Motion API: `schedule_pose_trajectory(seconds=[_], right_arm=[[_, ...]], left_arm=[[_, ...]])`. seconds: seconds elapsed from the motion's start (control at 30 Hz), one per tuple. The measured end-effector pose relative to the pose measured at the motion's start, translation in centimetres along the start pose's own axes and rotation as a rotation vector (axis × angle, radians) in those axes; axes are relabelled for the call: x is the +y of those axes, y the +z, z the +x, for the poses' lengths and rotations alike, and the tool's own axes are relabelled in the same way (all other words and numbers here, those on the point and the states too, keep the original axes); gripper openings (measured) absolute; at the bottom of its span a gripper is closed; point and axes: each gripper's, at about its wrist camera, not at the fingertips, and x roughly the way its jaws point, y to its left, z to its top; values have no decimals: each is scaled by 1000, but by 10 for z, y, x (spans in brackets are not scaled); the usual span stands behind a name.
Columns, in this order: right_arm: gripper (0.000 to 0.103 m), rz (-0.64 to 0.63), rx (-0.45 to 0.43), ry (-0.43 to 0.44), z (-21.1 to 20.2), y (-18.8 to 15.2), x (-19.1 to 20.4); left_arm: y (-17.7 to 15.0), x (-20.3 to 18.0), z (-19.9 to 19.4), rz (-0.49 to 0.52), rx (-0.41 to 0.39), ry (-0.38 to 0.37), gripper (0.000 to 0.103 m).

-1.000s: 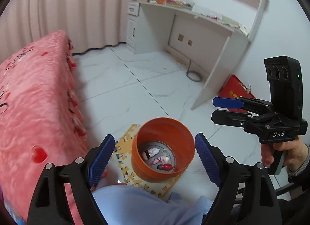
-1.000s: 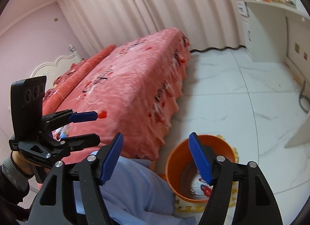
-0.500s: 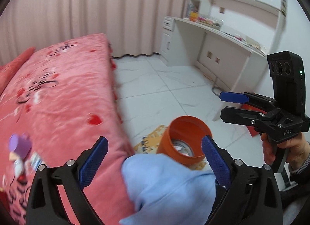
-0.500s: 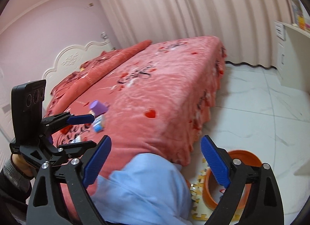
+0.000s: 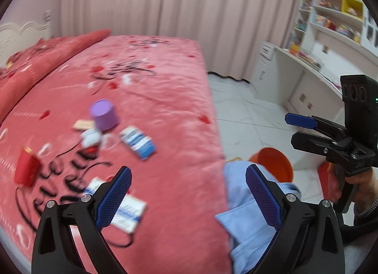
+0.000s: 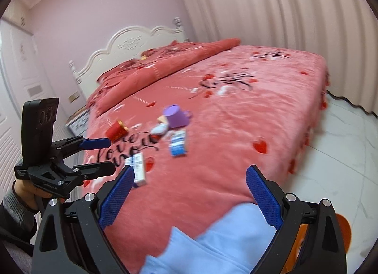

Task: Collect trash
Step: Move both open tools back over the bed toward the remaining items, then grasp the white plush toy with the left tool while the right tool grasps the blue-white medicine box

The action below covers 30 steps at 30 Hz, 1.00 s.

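Trash lies on the pink bed: a purple cup, a blue-white carton, a red box, a white carton and small white scraps. The same things show in the right wrist view: the cup, blue carton, red box, white carton. The orange bin stands on the floor beside the bed. My left gripper is open and empty above the bed edge. My right gripper is open and empty too.
A light blue clothed leg sits between the bed and bin. A white desk with shelves stands at the right wall. White tiled floor runs between bed and desk. Curtains hang behind; a headboard is far left.
Both views have swung up and left from the orange bin to the bed top. The trash on the bed has come into view. Both grippers stay open.
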Motion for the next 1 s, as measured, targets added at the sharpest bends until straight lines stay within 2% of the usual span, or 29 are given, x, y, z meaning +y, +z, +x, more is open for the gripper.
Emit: schedule_pose_trajectory(seconds=[0.23,0.43,0.67,1.0], right_arm=[[94,-73,38,70,47,15,46],[94,-98,56,89,87,29,65],[94,-113,63,47,130,40,65],[94,-108,111,24,192,42,56]], left_arm=[[-15,52,-19,-86,-10,60,96],[-10,84,-10,-125,-14,77,96],[6,116,16,-90,-1,95,96],[27,162,68,-58,41,75,96]])
